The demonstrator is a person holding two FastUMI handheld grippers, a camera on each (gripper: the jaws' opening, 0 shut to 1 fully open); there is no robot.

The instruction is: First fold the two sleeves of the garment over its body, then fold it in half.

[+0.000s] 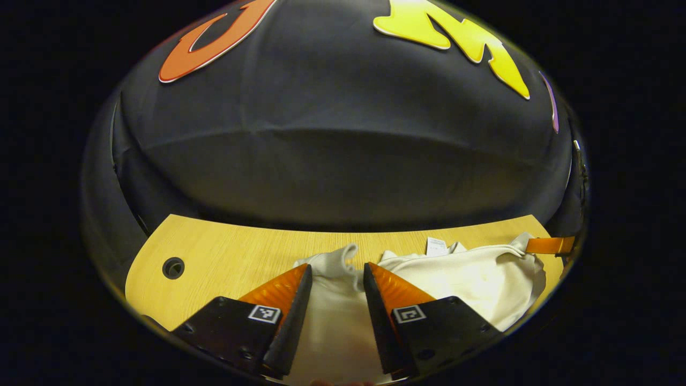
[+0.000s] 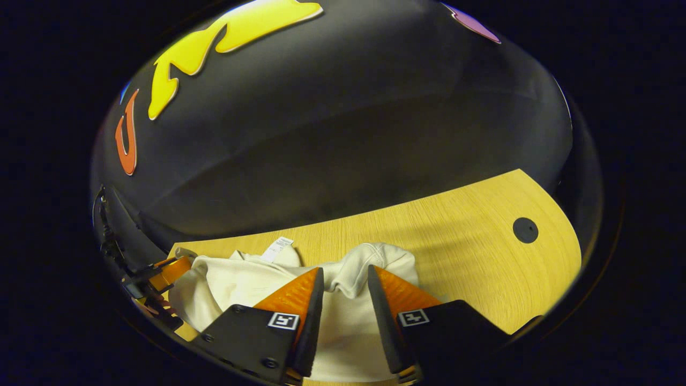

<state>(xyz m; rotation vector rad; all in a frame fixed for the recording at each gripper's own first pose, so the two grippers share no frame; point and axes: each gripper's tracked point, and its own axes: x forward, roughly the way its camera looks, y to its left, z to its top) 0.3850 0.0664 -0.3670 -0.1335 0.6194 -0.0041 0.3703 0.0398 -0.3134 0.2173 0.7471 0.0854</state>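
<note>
A cream-white garment (image 1: 471, 284) lies crumpled on the wooden table (image 1: 230, 257), a white care label (image 1: 437, 246) sticking up at its far edge. In the left gripper view, my left gripper (image 1: 337, 268) pinches a raised bunch of the cloth between its fingertips. My right gripper shows at the far right edge as a finger (image 1: 549, 245) at the garment's other end. In the right gripper view, my right gripper (image 2: 345, 273) holds a puckered fold of the garment (image 2: 241, 284) between its tips. My left gripper (image 2: 166, 273) sits at the cloth's left end, near the label (image 2: 278, 247).
A round cable hole (image 1: 173, 267) sits in the table to the left of the garment, and shows as a cable hole (image 2: 525, 230) at the right in the right gripper view. Bare wood (image 2: 482, 257) surrounds the cloth. The black booth wall rises behind the table's far edge.
</note>
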